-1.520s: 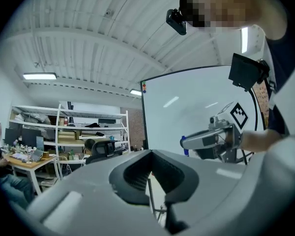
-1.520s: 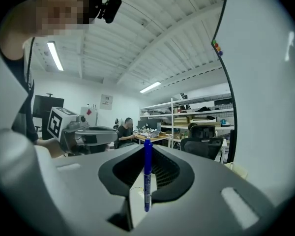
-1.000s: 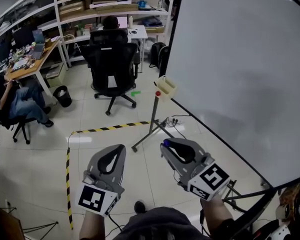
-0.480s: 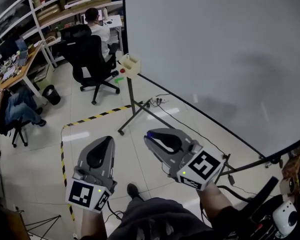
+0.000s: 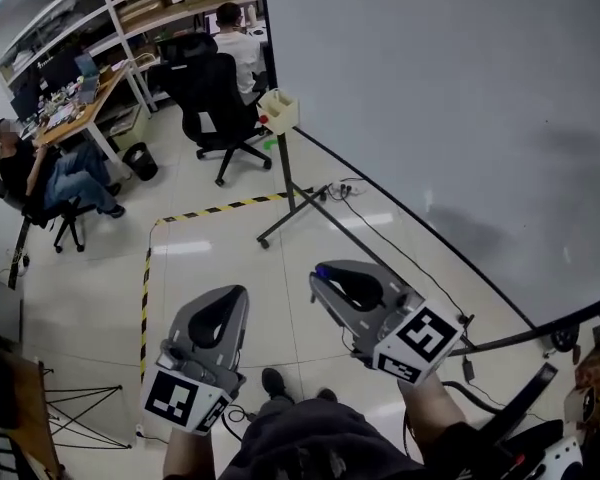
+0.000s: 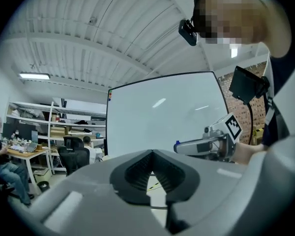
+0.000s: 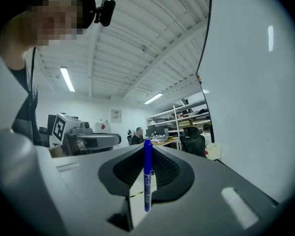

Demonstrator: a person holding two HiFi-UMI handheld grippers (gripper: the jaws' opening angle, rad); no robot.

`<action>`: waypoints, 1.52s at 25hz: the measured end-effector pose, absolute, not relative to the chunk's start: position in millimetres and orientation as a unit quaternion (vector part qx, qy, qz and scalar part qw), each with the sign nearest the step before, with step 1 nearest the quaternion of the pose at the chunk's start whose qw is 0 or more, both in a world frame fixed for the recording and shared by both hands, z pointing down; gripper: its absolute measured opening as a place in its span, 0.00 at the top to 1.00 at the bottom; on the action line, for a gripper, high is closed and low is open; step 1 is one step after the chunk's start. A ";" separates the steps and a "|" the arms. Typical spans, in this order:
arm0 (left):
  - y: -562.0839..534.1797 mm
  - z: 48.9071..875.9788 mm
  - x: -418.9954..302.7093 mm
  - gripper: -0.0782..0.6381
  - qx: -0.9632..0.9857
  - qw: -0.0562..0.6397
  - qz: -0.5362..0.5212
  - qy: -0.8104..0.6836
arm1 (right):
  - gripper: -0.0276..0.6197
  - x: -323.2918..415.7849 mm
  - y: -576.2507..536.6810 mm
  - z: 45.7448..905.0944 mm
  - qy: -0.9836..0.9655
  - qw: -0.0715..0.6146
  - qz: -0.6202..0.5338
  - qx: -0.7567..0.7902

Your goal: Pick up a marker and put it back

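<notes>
Even, bright light falls from ceiling strip lights (image 7: pixel 67 79); pale streaks of glare cross the whiteboard (image 6: pixel 159 103) and the glossy floor tiles (image 5: pixel 185 249). Both gripper views bend and darken at their rims, the left gripper (image 6: pixel 151 154) soft near the lens.

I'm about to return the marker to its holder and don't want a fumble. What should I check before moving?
1. Blue marker clamped in right gripper: ok, it stands upright between the jaws.
2. Left gripper free: ok, jaws together, nothing between them.
3. Beige box in sight: ok, it sits atop the stand at the whiteboard edge.
4. Room in the box: cannot tell; a red thing shows at its side.
5. Floor on the way: not ok, cables lie by the stand's feet.
</notes>
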State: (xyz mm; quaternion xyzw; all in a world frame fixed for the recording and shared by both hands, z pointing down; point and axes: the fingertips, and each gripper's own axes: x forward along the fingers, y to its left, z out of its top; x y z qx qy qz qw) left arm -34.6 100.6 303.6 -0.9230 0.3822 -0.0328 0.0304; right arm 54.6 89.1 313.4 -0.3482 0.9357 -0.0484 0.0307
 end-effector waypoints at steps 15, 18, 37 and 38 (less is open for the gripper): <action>184.3 327.8 -101.2 0.89 -0.909 -0.006 -0.049 0.414 | 0.89 -16.5 161.2 338.0 0.951 0.012 -0.079 -0.298; 204.9 328.9 -120.6 0.89 -0.909 0.001 -0.043 0.416 | 0.89 -38.4 182.1 334.9 0.953 0.001 -0.067 -0.297; 338.6 329.1 -190.7 0.89 -0.938 0.009 0.011 0.347 | 0.89 -114.9 334.3 325.8 0.931 -0.061 -0.012 -0.358; 341.2 327.9 -186.2 0.89 -0.938 0.011 0.009 0.345 | 0.89 -109.8 336.8 324.9 0.931 -0.058 -0.012 -0.361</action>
